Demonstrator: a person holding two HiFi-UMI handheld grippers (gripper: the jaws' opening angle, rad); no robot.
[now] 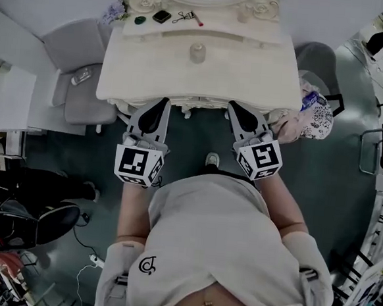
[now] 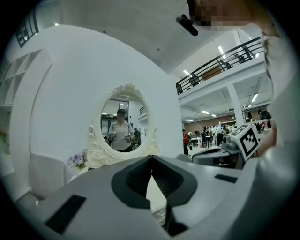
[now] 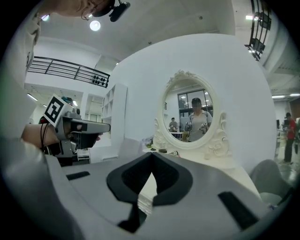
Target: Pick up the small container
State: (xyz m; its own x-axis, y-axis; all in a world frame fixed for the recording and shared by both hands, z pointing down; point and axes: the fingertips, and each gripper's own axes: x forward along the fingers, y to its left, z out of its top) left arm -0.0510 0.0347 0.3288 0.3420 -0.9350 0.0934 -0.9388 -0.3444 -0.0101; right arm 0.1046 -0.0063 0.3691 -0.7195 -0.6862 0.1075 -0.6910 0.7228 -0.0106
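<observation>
Cream vanity surface point(image 1: 250, 74) w/ oval mirror point(image 3: 190, 115) at far side. Small black container point(image 1: 162, 16) sits at far edge, left of centre, by mirror base, btwn a green item point(image 1: 140, 19) on its left and a thin black-and-red item point(image 1: 187, 17) on its right. L gripper point(image 1: 161, 103) and R gripper point(image 1: 235, 106) are side by side at the near edge, pointing toward mirror, well apart from container. Jaws on both pressed together, nothing btwn them. Grey chair point(image 1: 79, 74) stands left of surface.
</observation>
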